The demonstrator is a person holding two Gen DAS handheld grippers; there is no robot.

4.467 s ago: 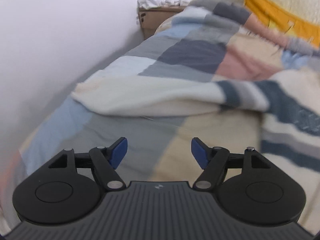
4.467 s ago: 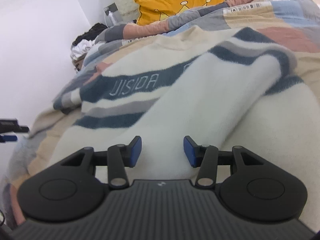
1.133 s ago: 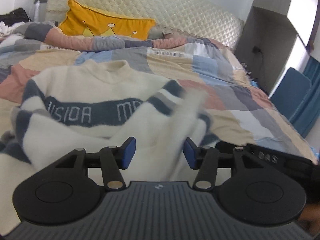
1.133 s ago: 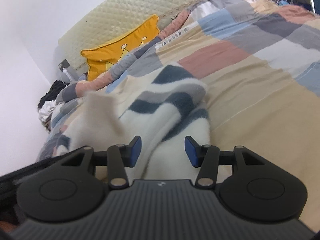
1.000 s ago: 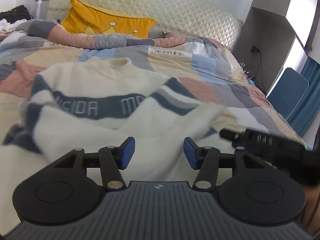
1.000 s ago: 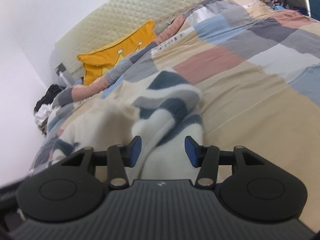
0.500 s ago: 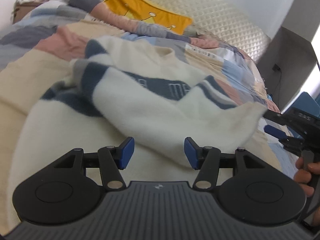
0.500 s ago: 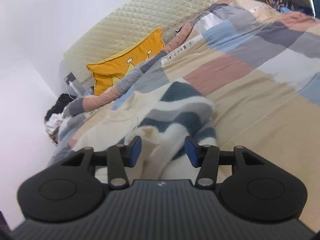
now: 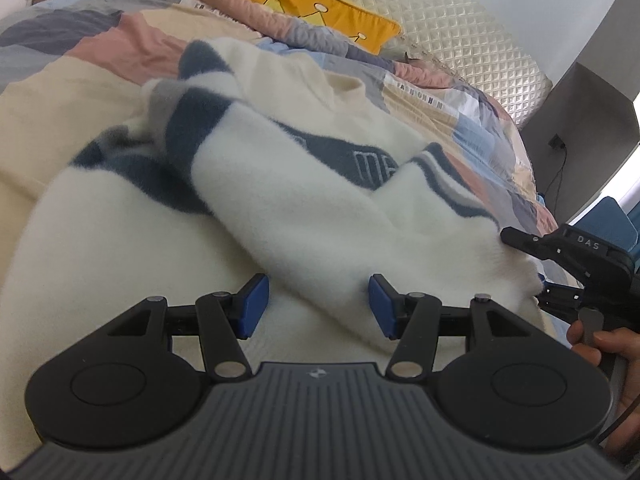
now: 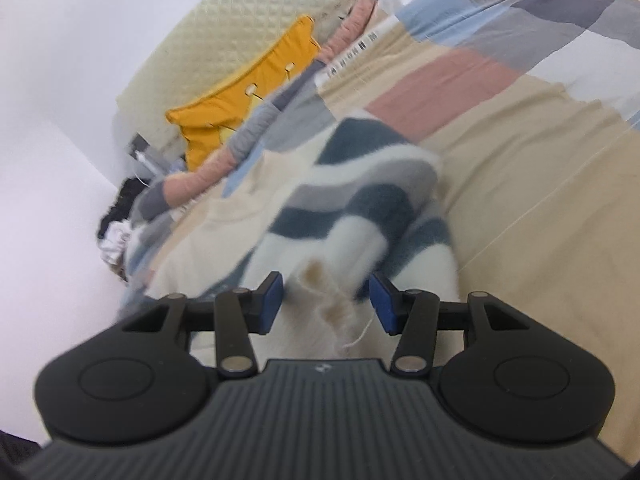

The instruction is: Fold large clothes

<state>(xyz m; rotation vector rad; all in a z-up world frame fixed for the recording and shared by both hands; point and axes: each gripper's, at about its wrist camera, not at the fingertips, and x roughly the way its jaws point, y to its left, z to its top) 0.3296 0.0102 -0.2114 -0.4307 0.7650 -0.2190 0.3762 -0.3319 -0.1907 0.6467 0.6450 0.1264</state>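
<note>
Sweater (image 9: 304,216) is lying on the patchwork quilt (image 9: 60,80), one sleeve (image 9: 460,256) now swinging over from its far side and landing across its chest, narrowing it for folding. Left gripper (image 9: 318,306) and right gripper (image 10: 326,302) are both hovering unclamped over it, gripping nothing.

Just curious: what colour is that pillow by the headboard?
Bright yellow-orange pillow with a crown outline; clearest in the left wrist view.
</note>
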